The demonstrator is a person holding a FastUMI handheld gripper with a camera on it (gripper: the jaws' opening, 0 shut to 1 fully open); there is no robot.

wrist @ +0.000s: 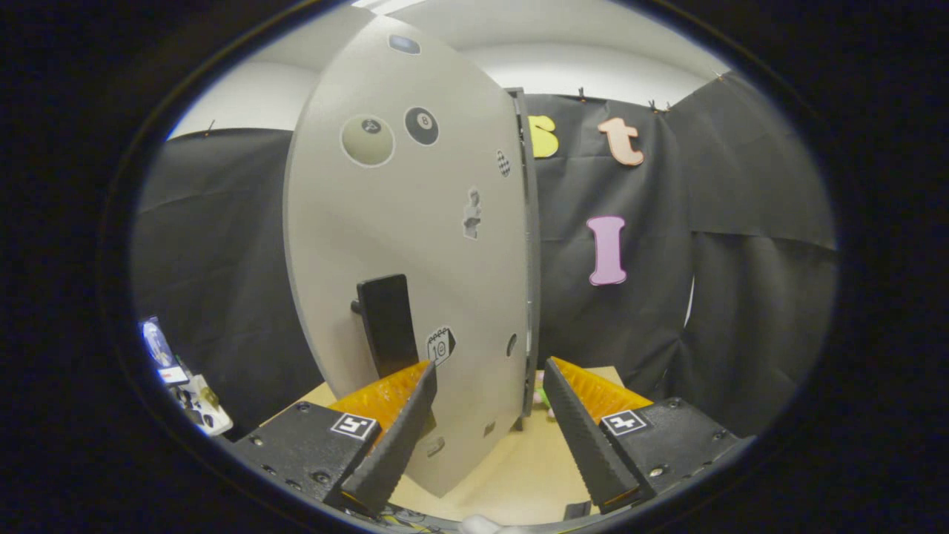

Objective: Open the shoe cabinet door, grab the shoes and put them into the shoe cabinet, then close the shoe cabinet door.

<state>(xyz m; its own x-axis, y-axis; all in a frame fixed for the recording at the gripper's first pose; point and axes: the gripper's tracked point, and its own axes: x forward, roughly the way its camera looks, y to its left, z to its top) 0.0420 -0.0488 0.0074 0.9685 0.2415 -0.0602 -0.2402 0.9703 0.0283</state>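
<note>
The shoe cabinet's grey door (404,245) stands swung out toward me, just ahead of my fingers, with stickers on its face. Its black handle (387,325) juts from the door just beyond my left finger (393,437). The cabinet's dark edge (530,245) runs along the door's right side, and the inside is hidden. My gripper (489,378) is open; the door's lower edge lies between the fingers, and neither finger presses on it. A small pink and green bit (543,393) peeks out by the cabinet's foot near my right finger (586,437); I cannot tell what it is.
The cabinet stands on a light wooden tabletop (511,475). Black cloth walls close in behind and on both sides. A white cluttered object (194,400) sits low at the far left, past the table's edge.
</note>
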